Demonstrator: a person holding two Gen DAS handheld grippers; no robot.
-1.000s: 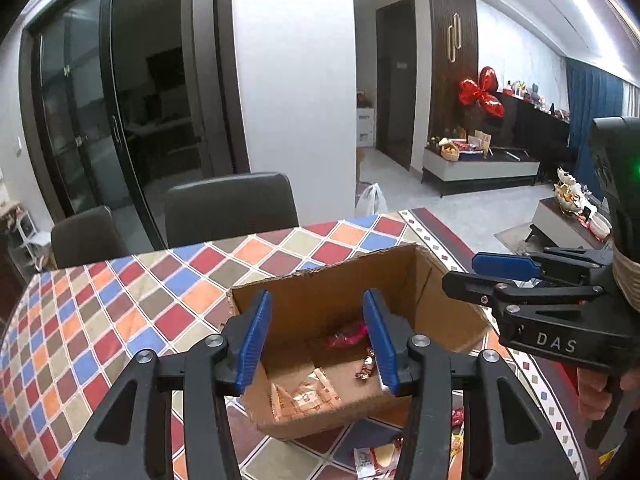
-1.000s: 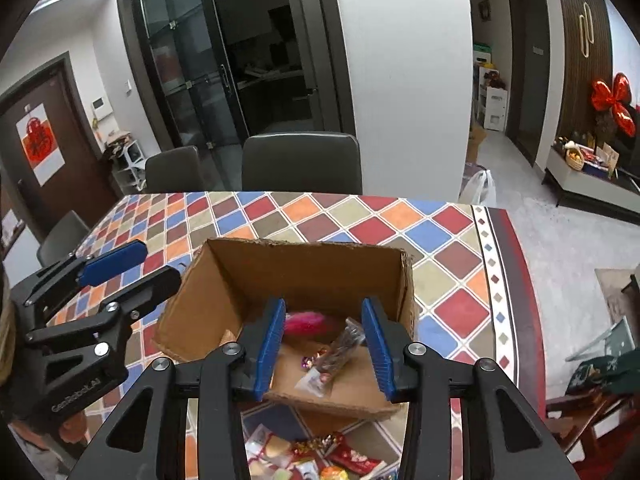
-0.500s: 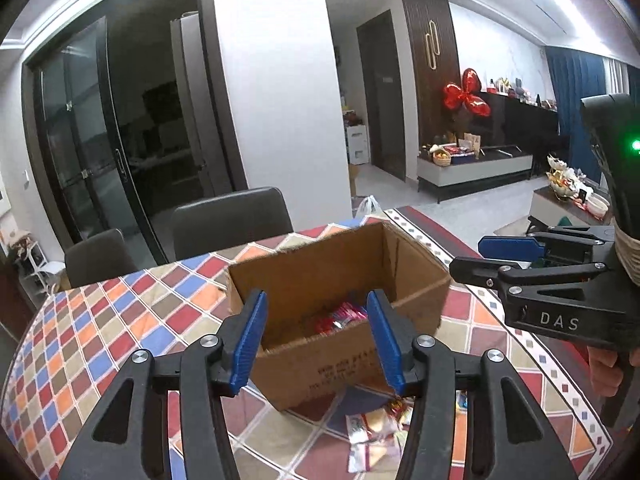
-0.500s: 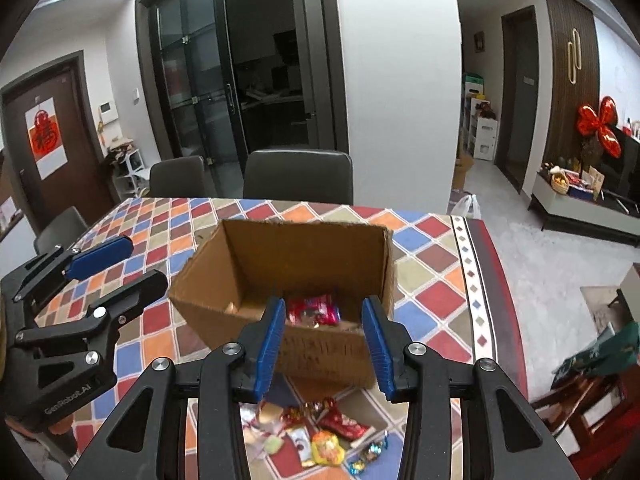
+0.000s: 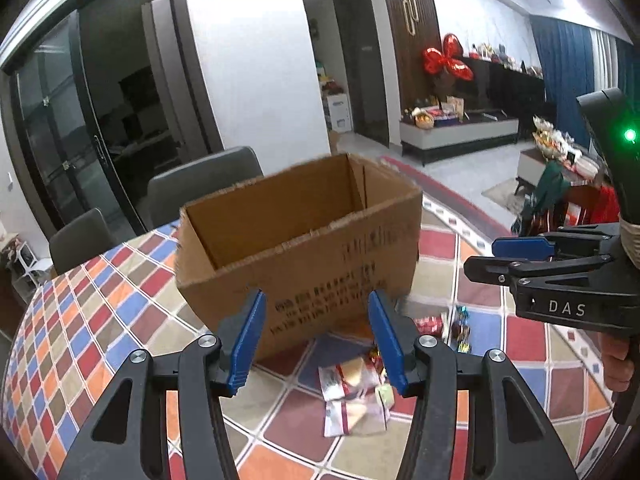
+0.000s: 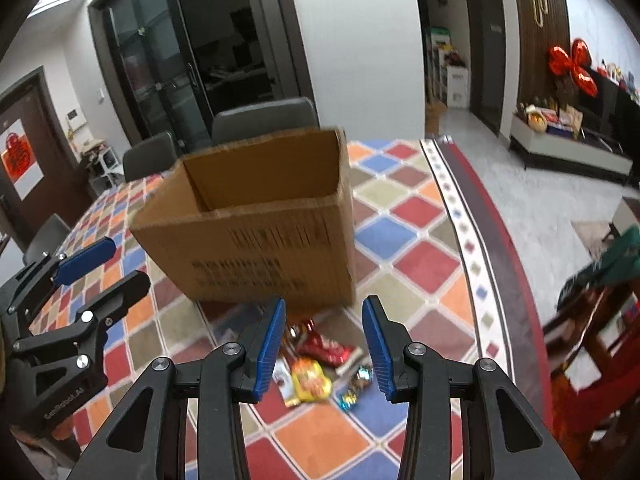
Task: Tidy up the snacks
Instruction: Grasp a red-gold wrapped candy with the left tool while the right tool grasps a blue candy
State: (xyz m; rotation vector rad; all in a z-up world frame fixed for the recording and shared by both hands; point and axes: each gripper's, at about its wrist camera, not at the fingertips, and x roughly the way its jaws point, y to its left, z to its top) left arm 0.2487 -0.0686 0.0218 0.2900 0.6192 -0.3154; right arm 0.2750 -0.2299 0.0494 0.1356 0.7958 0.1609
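1. Checkered tablecloth (image 6: 404, 264) carries the box (image 6: 256, 236), with loose snacks (image 6: 320, 364) lying near its front wall.
2. Your right gripper (image 6: 324, 344) is part-open and empty, with the snacks just beyond its tips; your left gripper (image 5: 316, 340) is also empty and part-open.
3. Only the left view shows the silver packets (image 5: 352, 396).

Cardboard box (image 6: 256, 236) on the table (image 6: 416, 264); snack packets (image 6: 316, 364) before it; chairs (image 6: 264, 120) behind.

Loose wrapped snacks (image 6: 320, 368) lie just before the open cardboard box (image 6: 256, 224).
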